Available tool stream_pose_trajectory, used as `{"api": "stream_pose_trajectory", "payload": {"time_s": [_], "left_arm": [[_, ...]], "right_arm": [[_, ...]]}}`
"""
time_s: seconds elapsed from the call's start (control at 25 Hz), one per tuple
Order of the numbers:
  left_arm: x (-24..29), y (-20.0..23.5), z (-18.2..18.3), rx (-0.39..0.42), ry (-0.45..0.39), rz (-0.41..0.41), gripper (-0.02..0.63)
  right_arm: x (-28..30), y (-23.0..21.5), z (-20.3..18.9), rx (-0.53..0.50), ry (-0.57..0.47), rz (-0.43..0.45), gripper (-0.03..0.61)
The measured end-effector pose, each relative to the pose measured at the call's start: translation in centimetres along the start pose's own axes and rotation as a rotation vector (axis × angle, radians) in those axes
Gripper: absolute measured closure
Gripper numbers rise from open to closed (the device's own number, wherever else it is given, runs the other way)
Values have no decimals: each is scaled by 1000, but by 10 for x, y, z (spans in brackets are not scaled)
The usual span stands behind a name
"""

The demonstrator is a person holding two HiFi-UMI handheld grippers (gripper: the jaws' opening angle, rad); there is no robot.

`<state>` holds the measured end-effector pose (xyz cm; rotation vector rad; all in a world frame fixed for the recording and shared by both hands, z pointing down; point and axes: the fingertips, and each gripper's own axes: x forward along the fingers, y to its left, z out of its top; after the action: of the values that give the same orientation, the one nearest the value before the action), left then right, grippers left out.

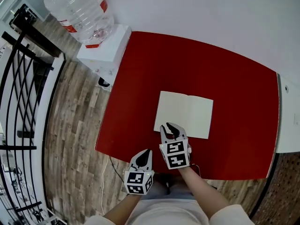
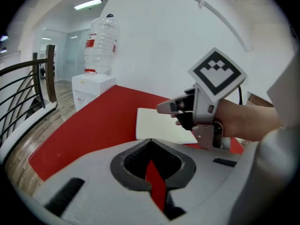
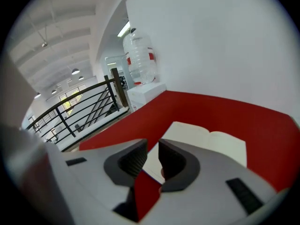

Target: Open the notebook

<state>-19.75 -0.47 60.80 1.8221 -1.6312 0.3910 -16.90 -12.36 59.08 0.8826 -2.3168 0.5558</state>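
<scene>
The notebook (image 1: pixel 183 114) lies open and flat on the red table (image 1: pixel 187 60), showing two blank cream pages. My right gripper (image 1: pixel 171 127) hovers over the left page's near edge, its jaws open with a clear gap and nothing between them. In the right gripper view the open notebook (image 3: pixel 206 142) lies just beyond the right gripper (image 3: pixel 152 146). My left gripper (image 1: pixel 146 153) is at the table's front edge, to the left of the right one, shut and empty. The left gripper view shows the left gripper (image 2: pixel 149 140) with its tips together, the right gripper (image 2: pixel 161 109) and the notebook (image 2: pixel 154 123) ahead.
A white water dispenser (image 1: pixel 105 46) with a large bottle (image 1: pixel 79 8) stands off the table's far left corner. A black railing (image 1: pixel 18 78) runs along the left over the wood floor. A white counter (image 1: pixel 290 121) borders the table's right edge.
</scene>
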Motion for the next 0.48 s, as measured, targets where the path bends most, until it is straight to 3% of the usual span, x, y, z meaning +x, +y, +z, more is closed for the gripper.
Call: {"api": "stream_pose_trajectory", "payload": {"time_s": [0.24,0.48], "left_arm": [[-10,-47,44,66,-32,-94,607],[-22,-103,63,133,-49,-171,607]], "right_arm": [[-109,-38,9,9,-107,-109,563],[-191,-50,-6,90,-176,-145,572]]}}
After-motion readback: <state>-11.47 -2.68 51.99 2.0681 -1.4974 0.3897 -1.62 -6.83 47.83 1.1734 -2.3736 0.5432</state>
